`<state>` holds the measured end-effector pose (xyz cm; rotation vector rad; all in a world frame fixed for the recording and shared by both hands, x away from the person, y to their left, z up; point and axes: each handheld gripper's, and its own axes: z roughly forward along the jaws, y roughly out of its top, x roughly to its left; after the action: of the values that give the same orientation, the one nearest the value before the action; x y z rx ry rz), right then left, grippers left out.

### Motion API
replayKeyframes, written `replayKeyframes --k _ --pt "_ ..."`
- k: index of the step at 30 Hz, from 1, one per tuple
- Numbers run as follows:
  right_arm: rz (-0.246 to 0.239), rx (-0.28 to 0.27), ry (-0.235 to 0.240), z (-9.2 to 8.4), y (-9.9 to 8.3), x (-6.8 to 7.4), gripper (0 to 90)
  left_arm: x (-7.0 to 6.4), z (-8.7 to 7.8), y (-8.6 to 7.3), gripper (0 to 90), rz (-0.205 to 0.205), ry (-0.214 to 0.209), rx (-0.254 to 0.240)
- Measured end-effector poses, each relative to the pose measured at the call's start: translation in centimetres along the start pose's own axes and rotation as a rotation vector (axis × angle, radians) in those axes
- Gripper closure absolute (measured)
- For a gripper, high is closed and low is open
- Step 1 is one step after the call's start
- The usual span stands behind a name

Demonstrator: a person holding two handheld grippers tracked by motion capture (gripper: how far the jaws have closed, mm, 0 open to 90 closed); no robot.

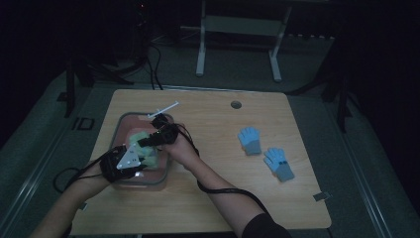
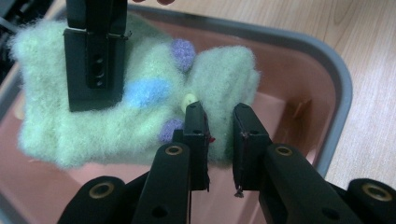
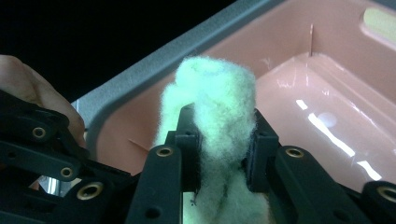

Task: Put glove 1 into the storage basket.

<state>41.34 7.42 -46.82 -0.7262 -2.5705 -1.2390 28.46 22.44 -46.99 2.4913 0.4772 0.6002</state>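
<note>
I have both grippers down over the pink bin at the left of the counter, holding a fuzzy pale green glove between them. My left gripper has its jaws drawn in close on the glove's edge, just beside a small yellowish spot and a purple dot; a thin fold of the fleece sits between the pads, so I read it as clamped on the glove. In that same view my right gripper comes down from the top and bites the glove's other end, near a blue patch. In the right gripper view, the right gripper is closed on a thick bunched roll of the green fleece, the pads pressed into it on both sides, with the bin's glossy pink floor and grey rim behind it. From the high view, the glove hangs inside the bin's outline, stretched between the two grippers; whether it touches the bin's floor I cannot tell. Well apart, on the right half of the counter, a pair of blue gloves with grey cuffs lies flat, the two just beside each other.
</note>
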Motion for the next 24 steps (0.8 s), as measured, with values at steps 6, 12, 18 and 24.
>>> replayKeyframes --k 6,12,18,24 --pt "0.009 0.032 -0.011 1.2 -0.8 -0.8 72.0 0.2 1.5 -0.3 78.6 -0.013 -0.048 0.042" --pt "0.006 0.057 -0.031 2.0 -1.0 -1.2 71.9 0.8 2.6 -0.5 78.5 -0.021 -0.086 0.068" --pt "-0.034 0.113 -0.093 2.7 -0.6 -0.7 66.2 1.2 3.4 -0.6 78.4 -0.026 -0.118 0.099" --pt "-0.054 0.142 -0.148 2.9 -0.2 -0.6 50.8 1.7 4.4 -0.3 76.7 -0.039 -0.147 0.162"
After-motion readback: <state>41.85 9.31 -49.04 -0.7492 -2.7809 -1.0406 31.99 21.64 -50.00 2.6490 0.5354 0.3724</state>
